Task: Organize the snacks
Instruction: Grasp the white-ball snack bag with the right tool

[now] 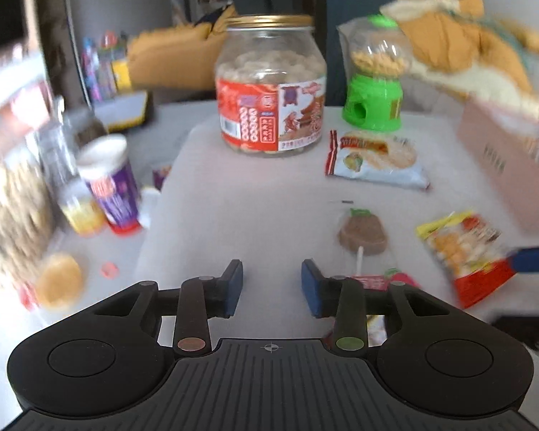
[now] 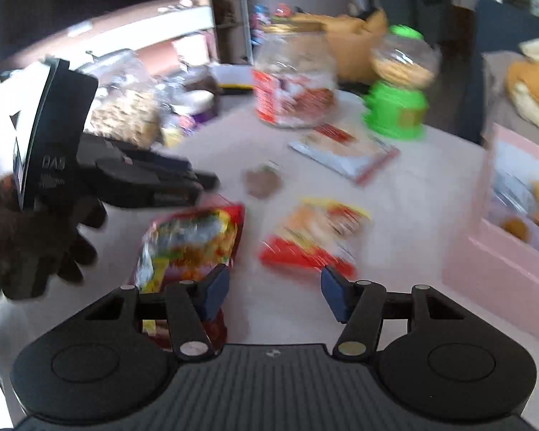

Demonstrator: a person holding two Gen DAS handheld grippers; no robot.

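Observation:
Snacks lie on a pale table. My left gripper is open and empty above the table, with a brown lollipop just to its right. A yellow-red snack bag lies further right; it also shows in the right wrist view. My right gripper is open and empty, just before that bag. A red-green snack bag lies by its left finger. A white-blue packet lies further back. The left gripper's body shows at the left of the right wrist view.
A big jar with a gold lid and a green candy dispenser stand at the back. A pink box holding snacks stands at the right. A purple cup, bottles and a bun crowd the left.

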